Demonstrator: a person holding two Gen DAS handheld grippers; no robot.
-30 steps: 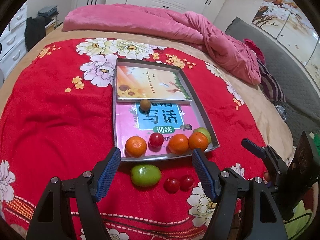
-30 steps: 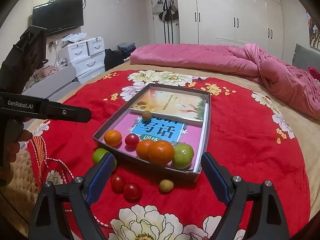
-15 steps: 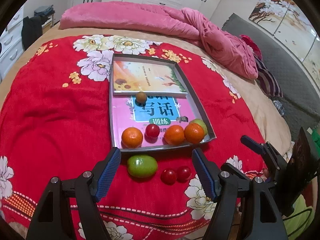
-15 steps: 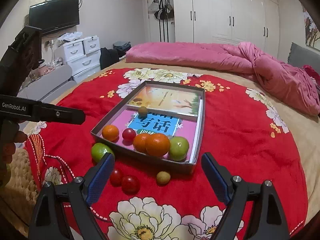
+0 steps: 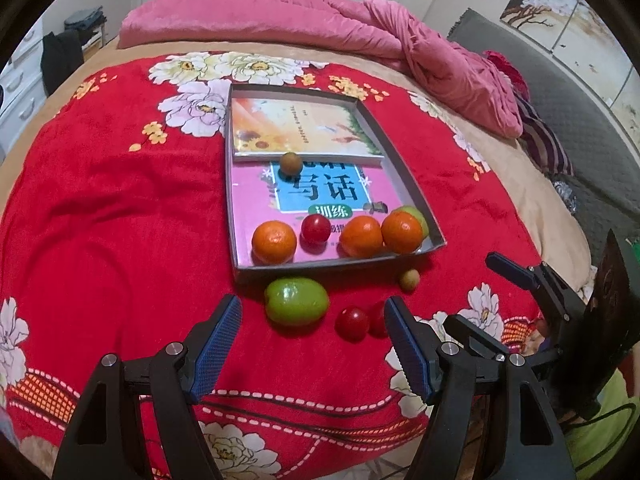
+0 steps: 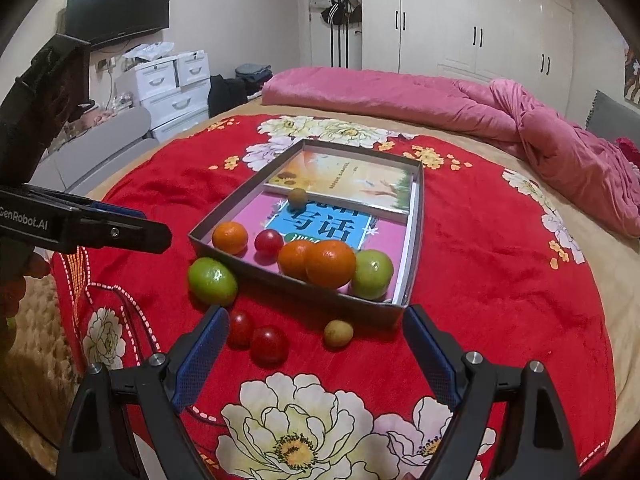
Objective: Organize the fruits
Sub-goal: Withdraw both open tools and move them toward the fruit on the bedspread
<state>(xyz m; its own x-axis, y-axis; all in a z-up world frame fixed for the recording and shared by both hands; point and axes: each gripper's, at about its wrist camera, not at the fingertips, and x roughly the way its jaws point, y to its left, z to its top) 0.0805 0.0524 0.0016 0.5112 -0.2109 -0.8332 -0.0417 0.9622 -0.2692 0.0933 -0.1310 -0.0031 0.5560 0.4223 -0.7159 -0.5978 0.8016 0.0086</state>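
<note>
A grey box tray [image 5: 416, 190] [image 6: 418, 216] lies on the red blanket. It holds two books, three oranges [image 5: 274, 241] [image 6: 330, 263], a red tomato [image 5: 316, 229], a green fruit [image 6: 372, 274] and a small brown fruit [image 5: 291, 163]. In front of the tray lie a green fruit [image 5: 296, 301] [image 6: 212, 281], two red tomatoes [image 5: 352, 323] [image 6: 269, 344] and a small yellow fruit [image 5: 409, 279] [image 6: 338, 333]. My left gripper [image 5: 312, 344] is open and empty, just short of the loose green fruit. My right gripper [image 6: 316, 354] is open and empty, near the tomatoes.
The red floral blanket [image 5: 100, 208] covers a round bed. A pink duvet [image 5: 280, 16] is bunched at the far side. White drawers [image 6: 172, 80] and a wall television [image 6: 120, 8] stand to the left. The bed edge drops off close behind both grippers.
Both grippers have drawn back a little from the tray, so the tray and the loose fruits sit further ahead. Nothing was taken hold of.
</note>
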